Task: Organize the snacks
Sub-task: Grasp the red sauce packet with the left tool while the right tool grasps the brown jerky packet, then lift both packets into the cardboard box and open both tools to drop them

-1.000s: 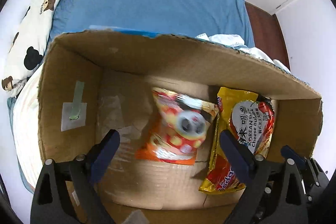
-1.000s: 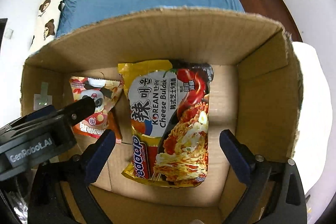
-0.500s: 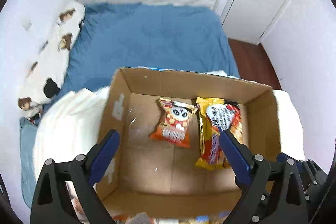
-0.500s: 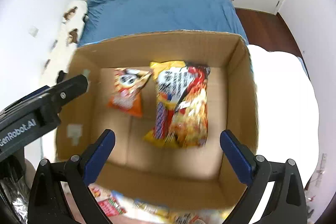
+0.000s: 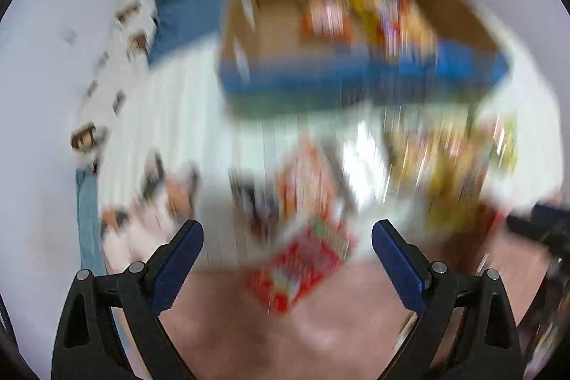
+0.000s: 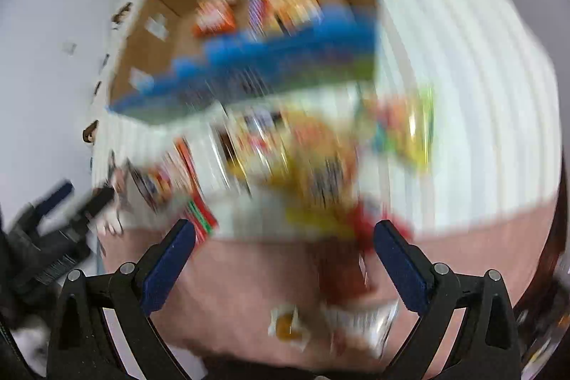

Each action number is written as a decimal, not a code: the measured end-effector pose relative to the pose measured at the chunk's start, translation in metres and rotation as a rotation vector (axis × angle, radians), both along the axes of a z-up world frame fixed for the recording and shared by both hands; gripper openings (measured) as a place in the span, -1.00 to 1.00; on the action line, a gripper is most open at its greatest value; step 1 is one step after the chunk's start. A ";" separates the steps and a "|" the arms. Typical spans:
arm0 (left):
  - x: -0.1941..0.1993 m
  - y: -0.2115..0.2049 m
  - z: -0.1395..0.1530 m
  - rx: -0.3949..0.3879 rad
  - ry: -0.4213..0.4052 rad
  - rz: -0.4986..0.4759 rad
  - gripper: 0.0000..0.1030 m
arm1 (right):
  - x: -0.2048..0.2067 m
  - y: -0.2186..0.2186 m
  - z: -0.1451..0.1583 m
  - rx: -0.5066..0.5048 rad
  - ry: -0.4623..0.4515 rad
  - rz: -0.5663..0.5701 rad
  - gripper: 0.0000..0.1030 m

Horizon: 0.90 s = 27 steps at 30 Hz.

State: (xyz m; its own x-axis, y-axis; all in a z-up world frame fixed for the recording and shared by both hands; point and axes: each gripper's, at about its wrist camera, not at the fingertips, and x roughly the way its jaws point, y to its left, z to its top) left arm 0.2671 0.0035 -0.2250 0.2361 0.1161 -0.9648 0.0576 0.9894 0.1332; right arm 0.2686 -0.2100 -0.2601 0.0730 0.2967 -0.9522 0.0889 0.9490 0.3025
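I'm pulling both grippers back from the cardboard box [image 5: 270,34]; it's shrinking toward the top while loose snack packets [image 6: 313,162] are coming into view below.

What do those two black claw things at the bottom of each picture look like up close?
Each tool is a matte black frame with triangular cut-outs and small silver pivot screws. The left tool and the right tool each carry two flat, dark blue finger pads that angle inward. The left tool also shows, blurred, at the edge of the right wrist view. No cables or sleeves show, and no lettering is legible.
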 end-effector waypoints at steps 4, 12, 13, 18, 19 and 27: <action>-0.022 -0.002 -0.072 0.075 0.156 -0.051 0.88 | -0.031 -0.010 -0.040 -0.022 0.091 -0.020 0.97; -0.006 -0.020 -0.124 0.092 0.233 -0.111 0.58 | -0.039 -0.008 -0.089 -0.122 0.118 0.047 0.76; -0.004 -0.020 -0.125 0.061 0.246 -0.088 0.50 | -0.038 -0.006 -0.095 -0.131 0.123 0.064 0.57; -0.012 -0.019 -0.123 -0.164 0.318 0.051 0.39 | -0.040 -0.003 -0.118 -0.131 0.187 0.077 0.46; -0.016 -0.020 -0.122 -0.200 0.330 0.061 0.39 | -0.042 -0.003 -0.119 -0.094 0.205 0.080 0.46; -0.032 -0.019 -0.128 -0.169 0.327 0.082 0.42 | -0.039 -0.012 -0.117 -0.075 0.205 0.014 0.56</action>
